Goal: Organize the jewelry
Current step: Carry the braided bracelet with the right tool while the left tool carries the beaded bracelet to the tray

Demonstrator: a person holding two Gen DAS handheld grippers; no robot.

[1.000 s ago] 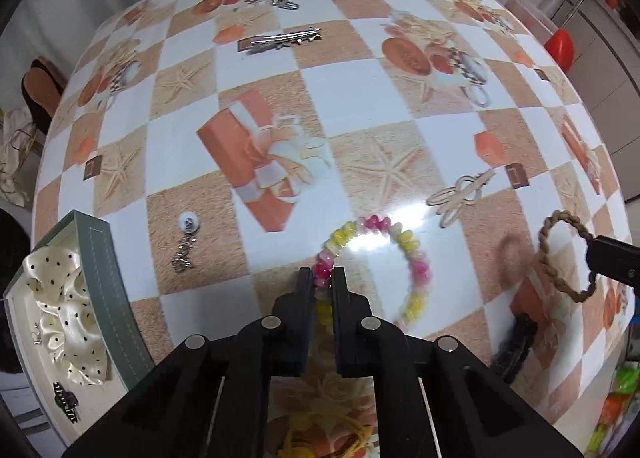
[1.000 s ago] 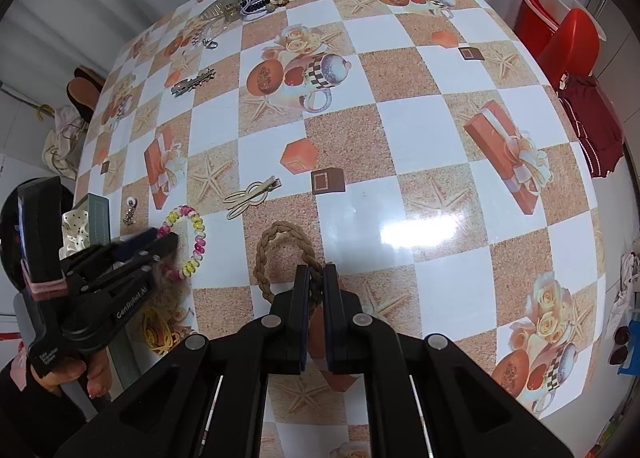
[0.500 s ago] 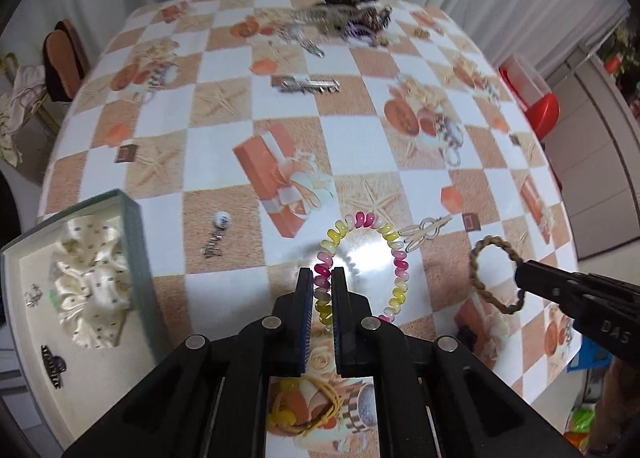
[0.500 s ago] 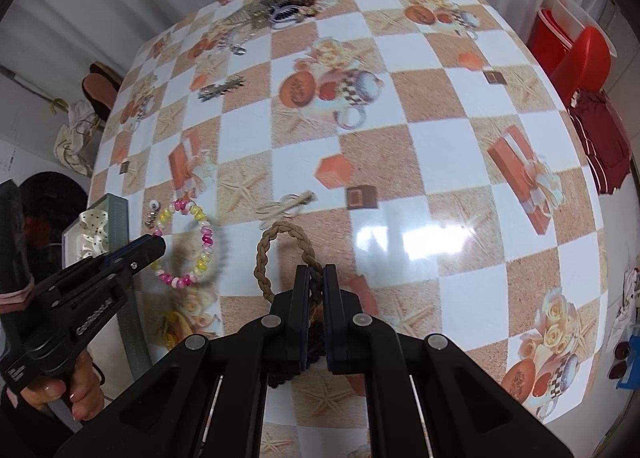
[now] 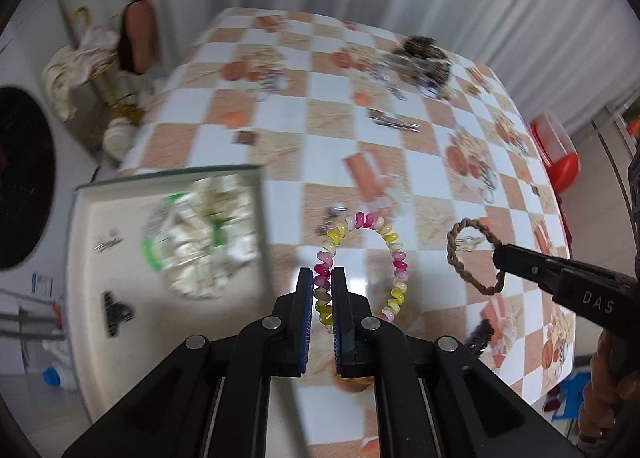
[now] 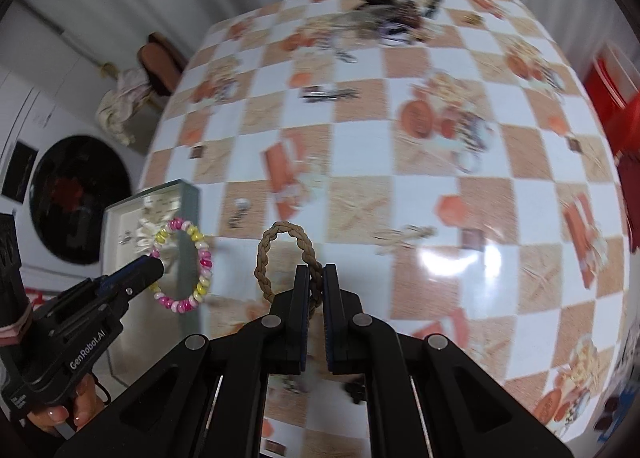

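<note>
The left hand-held gripper [image 5: 322, 290] is closed on a pink-and-yellow bead bracelet [image 5: 362, 262], which hangs as a loop ahead of its tips, clear of the bench [image 5: 400, 186]. The right hand-held gripper [image 6: 316, 282] is likewise clamped on a brown braided band [image 6: 284, 258], also lifted. Each is pinched at one point of the ring, probably so that the rest dangles free and can be lowered into a container.

Just left of the left hand-held gripper stands an open box [image 5: 80, 278] with a grey-green rim, the likely goal. A cream scrunchie [image 5: 200, 238] and a small dark clip [image 5: 116, 312] already lie in it. From the right wrist view the bracelet hangs over the box's near edge.

Farther ahead, a small charm [image 6: 239, 212] and a pale hair clip [image 6: 404, 236] lie on the checked cloth, then a metal clip [image 5: 394, 122], and at the far edge a heap [image 6: 392, 14] of unsorted pieces.

Motion blur smears the box contents and the heap, so single items there cannot be told apart. A dark object below the right hand-held gripper is mostly hidden.
</note>
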